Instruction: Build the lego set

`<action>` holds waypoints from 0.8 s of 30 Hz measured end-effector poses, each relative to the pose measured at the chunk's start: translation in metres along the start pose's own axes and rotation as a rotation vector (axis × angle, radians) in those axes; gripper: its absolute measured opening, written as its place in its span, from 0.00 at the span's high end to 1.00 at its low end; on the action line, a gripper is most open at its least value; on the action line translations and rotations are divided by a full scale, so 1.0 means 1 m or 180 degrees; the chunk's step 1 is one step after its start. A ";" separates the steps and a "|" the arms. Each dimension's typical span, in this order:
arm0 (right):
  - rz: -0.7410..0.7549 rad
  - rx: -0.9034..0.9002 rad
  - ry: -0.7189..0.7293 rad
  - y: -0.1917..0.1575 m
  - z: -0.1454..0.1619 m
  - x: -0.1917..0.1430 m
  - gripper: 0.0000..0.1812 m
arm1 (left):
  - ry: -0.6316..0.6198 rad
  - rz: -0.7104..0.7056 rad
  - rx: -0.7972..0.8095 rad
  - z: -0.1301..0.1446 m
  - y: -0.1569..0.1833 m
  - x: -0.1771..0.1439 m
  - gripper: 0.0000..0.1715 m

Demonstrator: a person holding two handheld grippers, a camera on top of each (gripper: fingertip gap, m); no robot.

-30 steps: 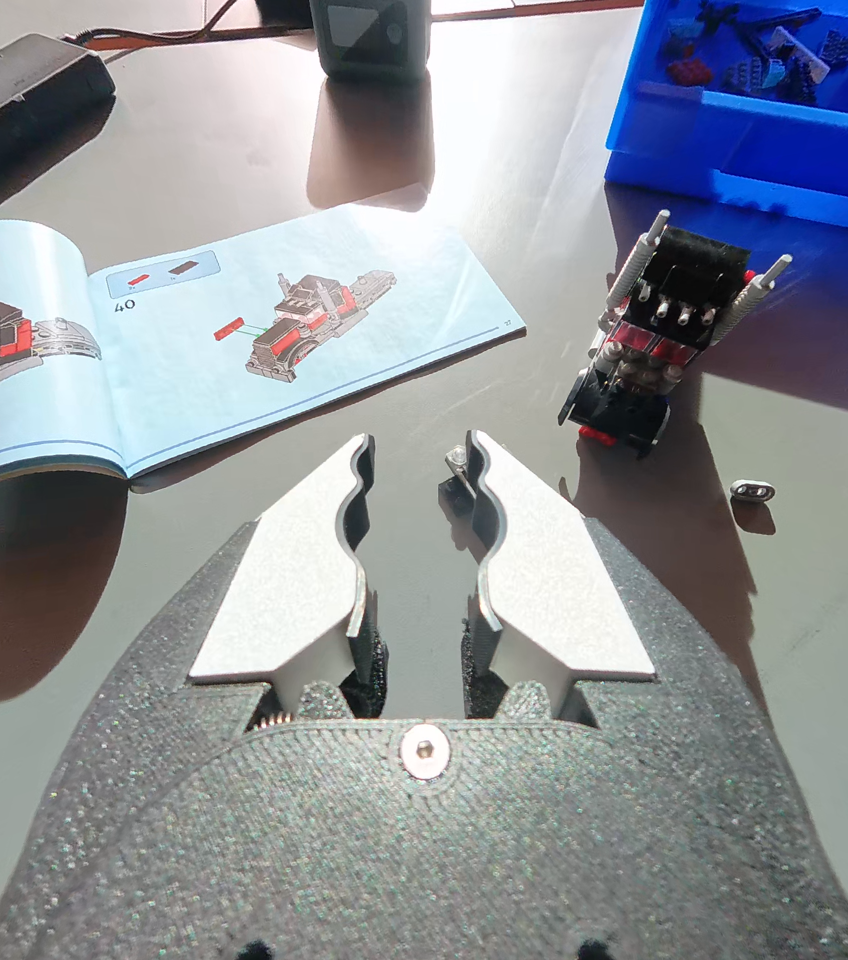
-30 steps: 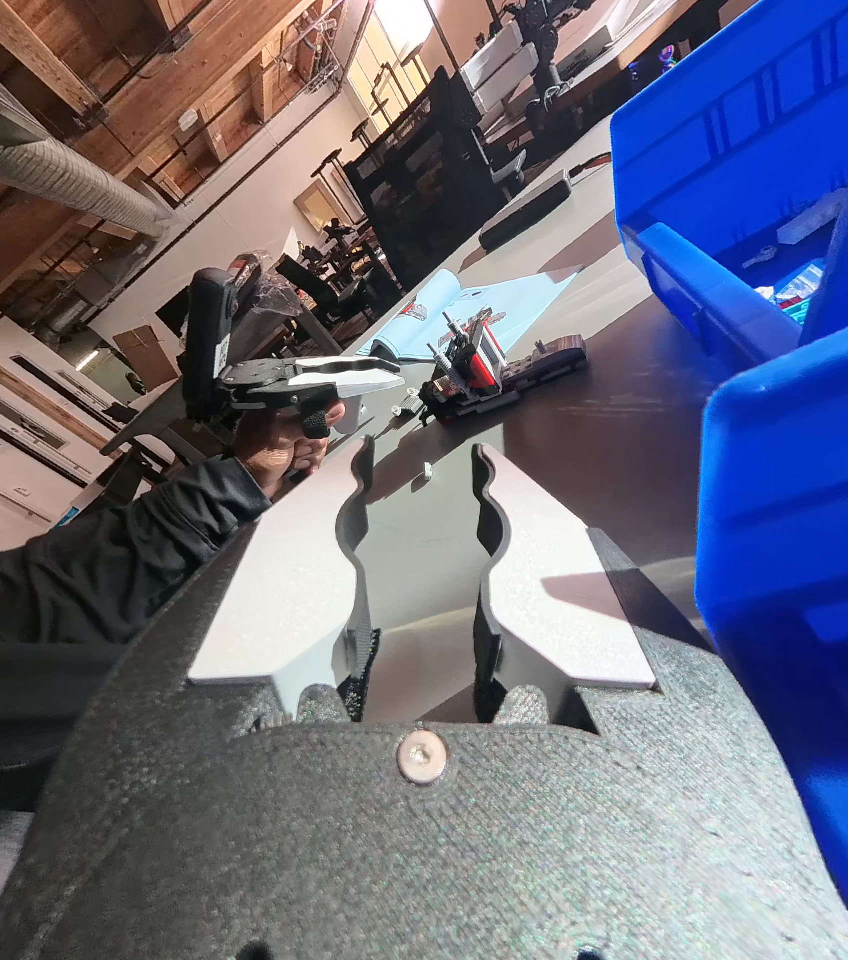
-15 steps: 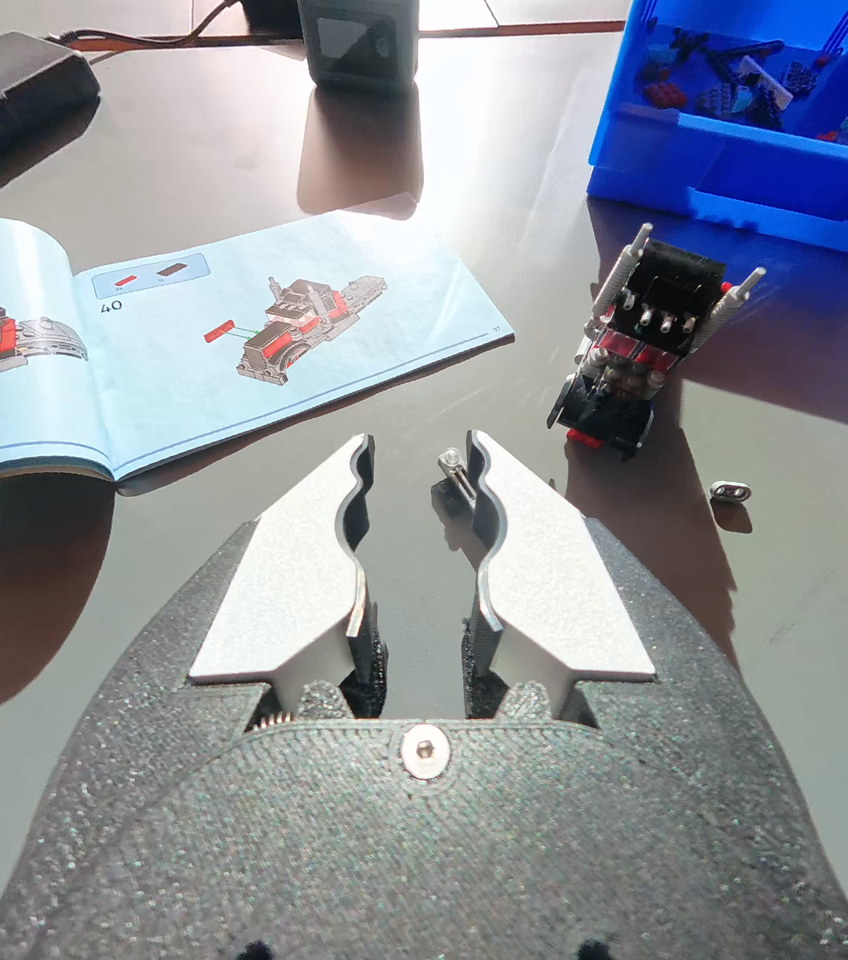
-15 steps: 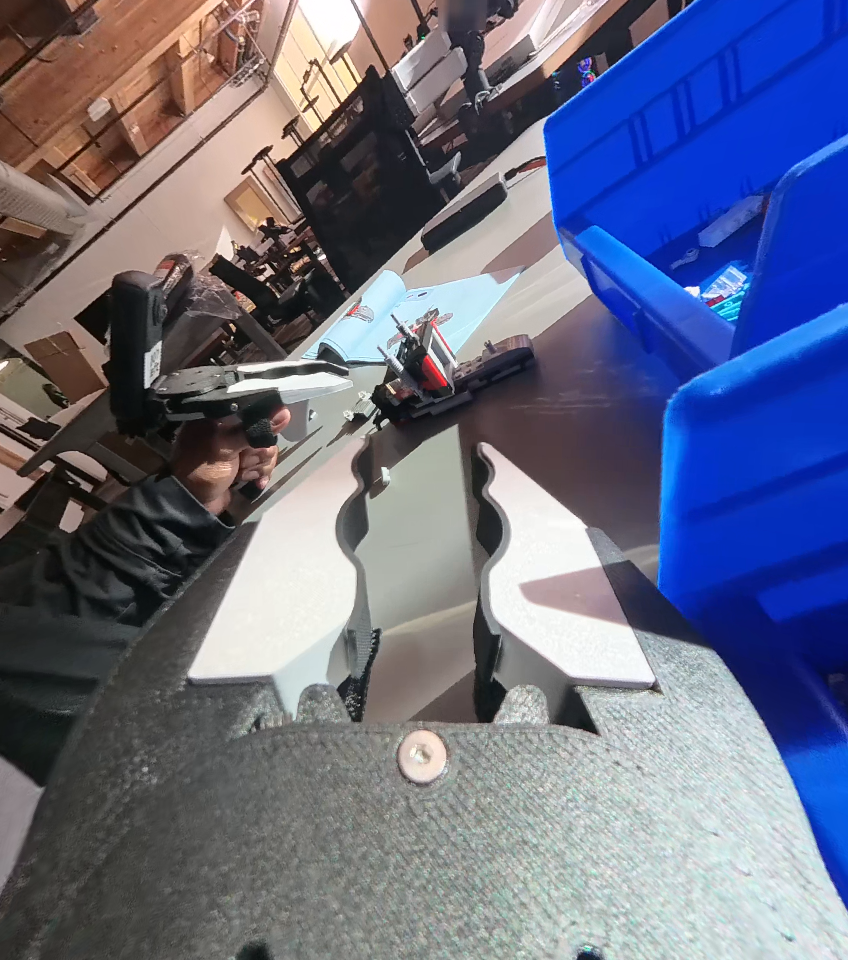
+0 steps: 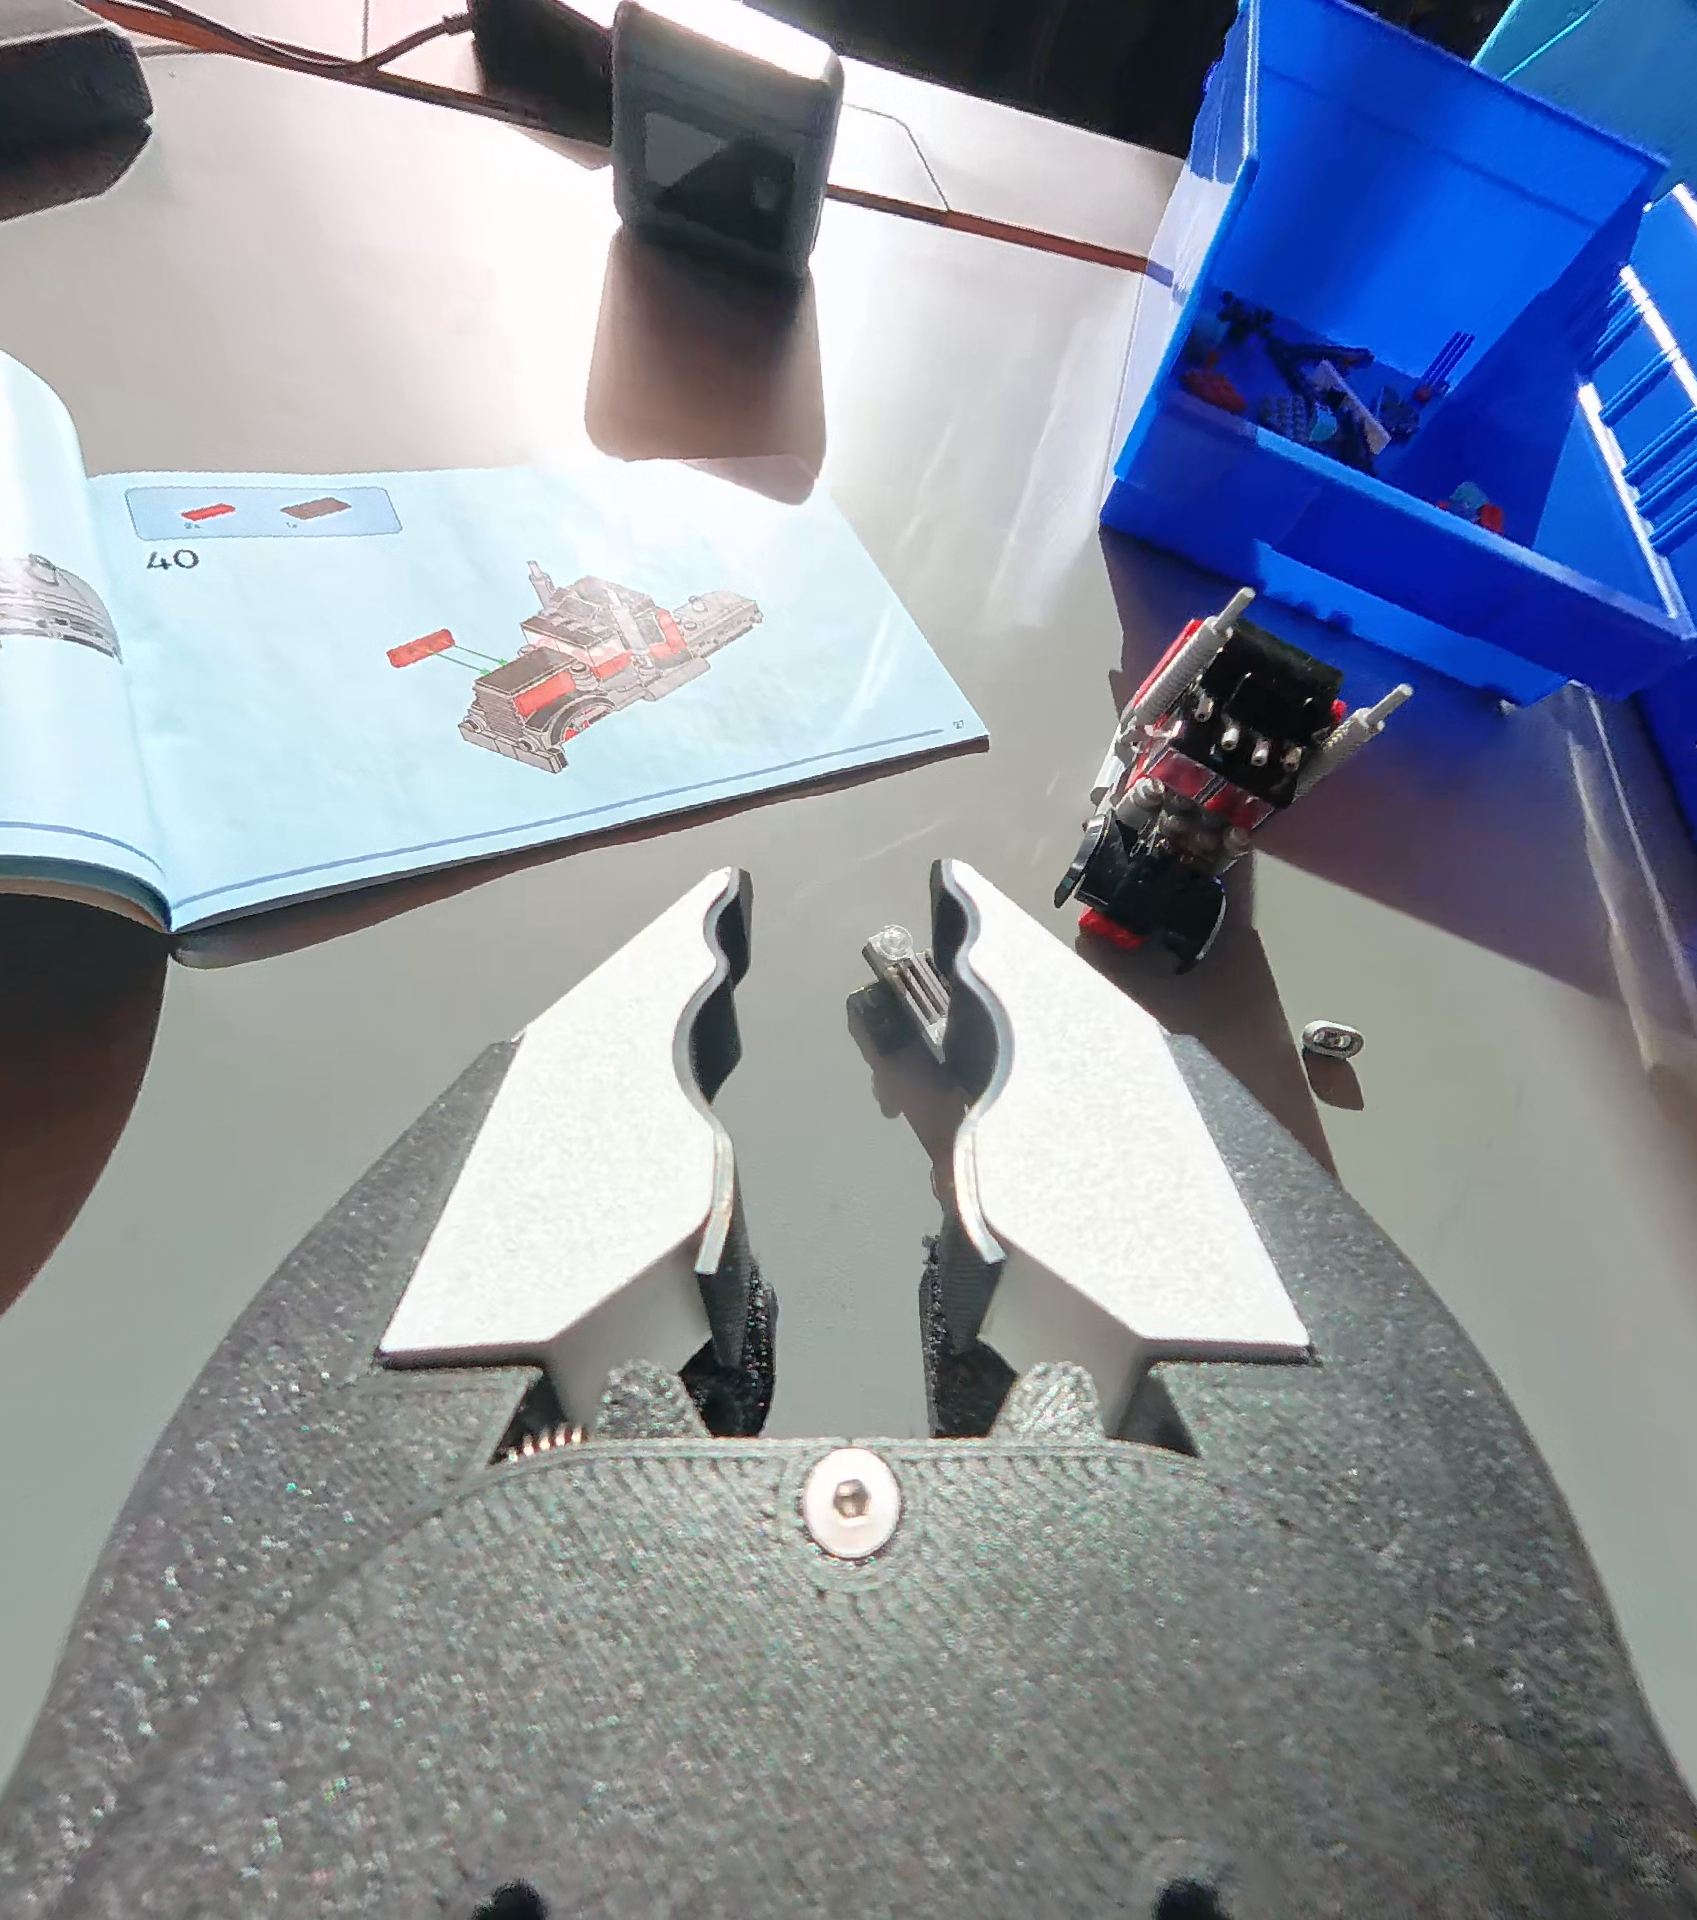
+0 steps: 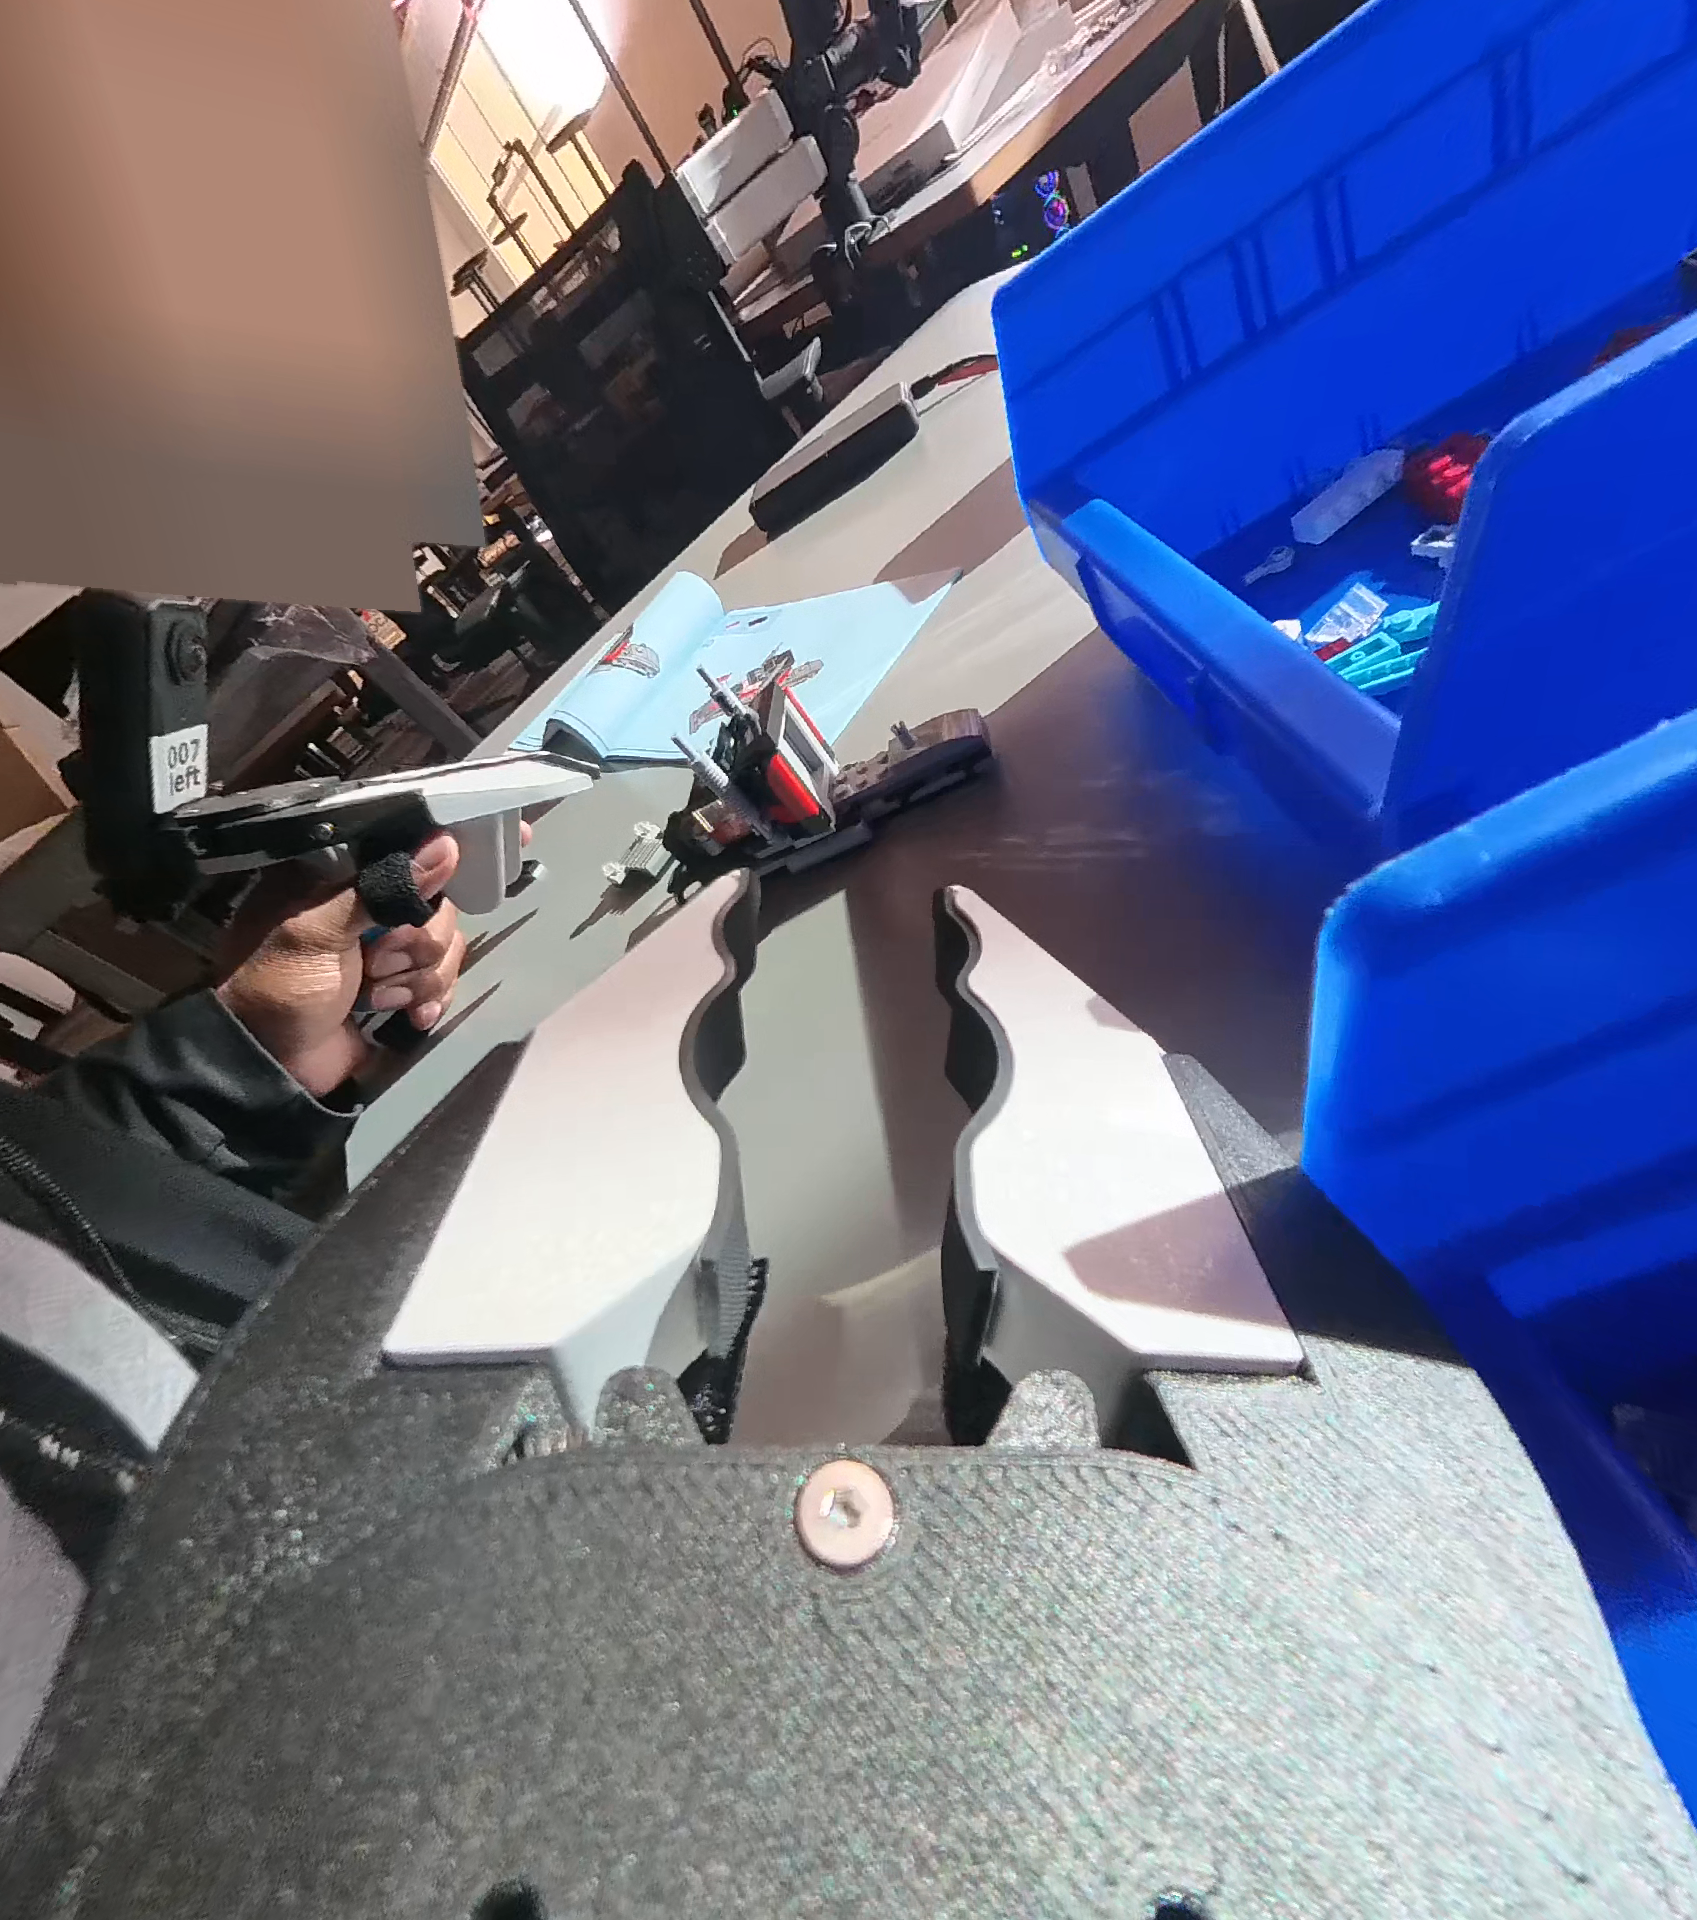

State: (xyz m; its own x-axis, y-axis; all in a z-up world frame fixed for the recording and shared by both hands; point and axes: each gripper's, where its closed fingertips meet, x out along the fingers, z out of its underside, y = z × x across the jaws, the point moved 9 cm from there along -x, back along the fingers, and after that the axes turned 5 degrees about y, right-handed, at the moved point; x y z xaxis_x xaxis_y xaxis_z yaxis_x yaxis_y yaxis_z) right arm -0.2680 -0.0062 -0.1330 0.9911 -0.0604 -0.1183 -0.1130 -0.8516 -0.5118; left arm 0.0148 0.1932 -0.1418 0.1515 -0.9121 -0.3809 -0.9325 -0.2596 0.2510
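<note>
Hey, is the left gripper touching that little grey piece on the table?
Apart. The right wrist view shows the left gripper raised, table visible between it and the grey piece.

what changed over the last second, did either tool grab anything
Neither took hold of anything. The right tool swung toward the blue bins, which now fill more of its view, its jaws open and empty throughout. The left tool barely shifted, also open, the small grey piece on the table by its right finger. The truck model, the booklet and the small loose link lie as before.
</note>
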 end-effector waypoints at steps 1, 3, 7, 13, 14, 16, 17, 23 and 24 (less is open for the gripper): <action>0.0003 0.0000 0.0006 0.000 0.000 0.000 0.81 | 0.0009 0.0017 -0.0021 0.000 -0.001 0.000 0.79; 0.0000 0.0003 0.0021 0.000 0.000 -0.001 0.81 | 0.0029 0.0048 -0.0059 0.000 -0.001 -0.001 0.79; -0.0023 0.0017 0.0049 0.000 -0.001 -0.002 0.81 | 0.0033 0.0061 -0.0105 -0.001 -0.003 0.000 0.80; -0.0060 0.0038 0.0074 0.001 -0.002 -0.003 0.81 | 0.0010 0.0029 -0.0060 0.000 -0.002 0.001 0.80; -0.0065 0.0041 0.0076 0.001 -0.002 -0.003 0.81 | 0.0015 0.0023 -0.0062 0.000 -0.002 0.001 0.80; -0.0071 0.0044 0.0078 0.001 -0.002 -0.003 0.81 | 0.0019 0.0023 -0.0065 0.000 -0.002 0.000 0.80; -0.0072 0.0045 0.0078 0.001 -0.002 -0.003 0.81 | 0.0021 0.0025 -0.0066 0.000 -0.002 0.000 0.80; -0.0091 0.0069 0.0118 0.001 -0.003 -0.004 0.85 | 0.0028 0.0033 -0.0076 0.000 -0.002 0.000 0.80; -0.0116 0.0058 0.0159 0.000 -0.003 -0.006 0.86 | 0.0026 0.0035 -0.0074 0.000 -0.002 0.000 0.80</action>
State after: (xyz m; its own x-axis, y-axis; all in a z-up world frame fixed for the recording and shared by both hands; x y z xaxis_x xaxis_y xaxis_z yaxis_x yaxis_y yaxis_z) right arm -0.2736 -0.0079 -0.1299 0.9968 -0.0561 -0.0569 -0.0777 -0.8442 -0.5303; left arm 0.0171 0.1934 -0.1420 0.1441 -0.9175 -0.3707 -0.9263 -0.2569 0.2757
